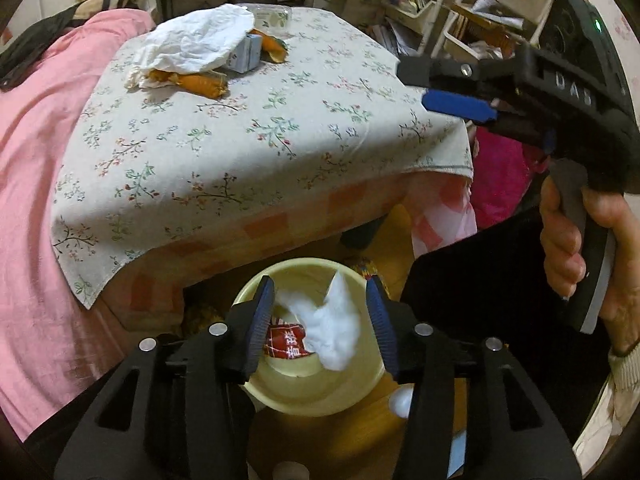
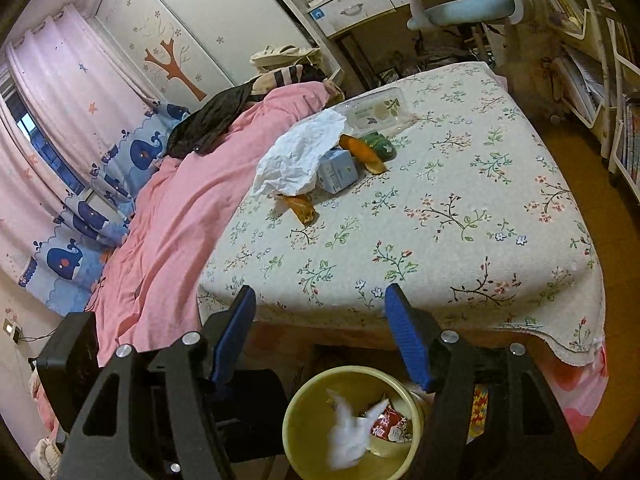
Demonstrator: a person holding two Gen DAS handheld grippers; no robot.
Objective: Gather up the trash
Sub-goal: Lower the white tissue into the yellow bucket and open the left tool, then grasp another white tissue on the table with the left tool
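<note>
In the left wrist view my left gripper (image 1: 319,280) hangs open above a pale yellow bin (image 1: 312,400). A blurred white tissue (image 1: 334,328) is between and below its pads, touching neither, over a red wrapper (image 1: 286,342) in the bin. My right gripper (image 1: 420,86), held by a hand, is open and empty over the bed's corner. The right wrist view shows that gripper (image 2: 320,290) open, with the bin (image 2: 296,412), tissue (image 2: 348,436) and wrapper (image 2: 390,426) below. On the bed lie crumpled white paper (image 2: 300,152), a small blue box (image 2: 338,170) and orange wrappers (image 2: 366,150).
The bed has a floral cover (image 2: 440,240) and a pink duvet (image 2: 172,220) on the left. A clear plastic container (image 2: 372,112) and a green item (image 2: 380,144) lie by the trash. A white wad (image 1: 402,400) sits on the floor beside the bin. Shelves (image 2: 600,80) stand on the right.
</note>
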